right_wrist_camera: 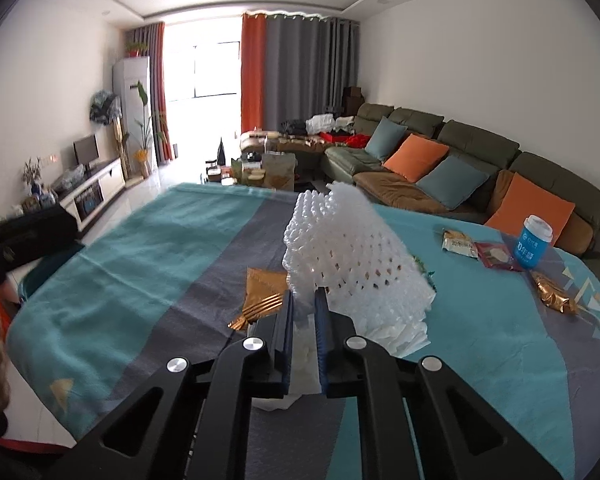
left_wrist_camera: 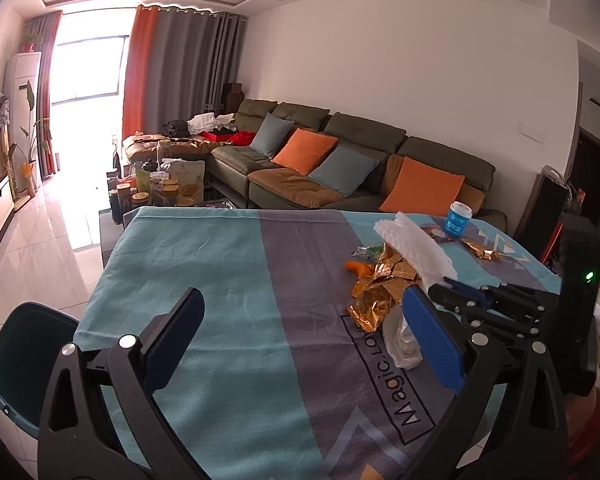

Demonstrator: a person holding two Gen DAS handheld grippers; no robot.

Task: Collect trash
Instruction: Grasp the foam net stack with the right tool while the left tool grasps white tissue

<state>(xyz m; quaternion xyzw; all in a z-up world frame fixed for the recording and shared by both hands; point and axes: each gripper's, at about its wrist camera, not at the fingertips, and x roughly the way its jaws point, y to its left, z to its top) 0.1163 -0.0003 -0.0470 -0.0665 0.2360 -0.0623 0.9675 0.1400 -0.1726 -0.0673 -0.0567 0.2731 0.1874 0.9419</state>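
The right tool [right_wrist_camera: 304, 312] is clamped on a white foam fruit net [right_wrist_camera: 352, 256], its two blue-padded fingers pressed close together with the lower edge of the net pinched between them. The net rises from the tool, lifted clear of the worktop [right_wrist_camera: 140, 248], which is covered by a teal and grey cloth. In the left wrist view the same net [left_wrist_camera: 416, 248] shows as a long white strip slanting up and away from the right tool's dark fingers.

The left tool [left_wrist_camera: 300, 320] stands apart, its fingers spread wide with nothing between them, hovering over the near part of the cloth. Just past its right finger lies a crumpled gold foil wrapper [left_wrist_camera: 380, 284], with a scrap of clear plastic film [left_wrist_camera: 400, 340] beside it and a small orange piece [left_wrist_camera: 360, 268] at the foil's far edge.

Farther along the worktop stands a blue cup with a white lid [right_wrist_camera: 534, 242], upright, and next to it two flat snack packets [right_wrist_camera: 480, 250] lying side by side. Another gold wrapper [right_wrist_camera: 554, 296] sits near the worktop's right edge (well apart from the first one).

A dark green bin [left_wrist_camera: 20, 360] stands on the floor at the worktop's left corner, below the left tool. A green sofa with orange and blue cushions [left_wrist_camera: 340, 160] lines the wall behind.
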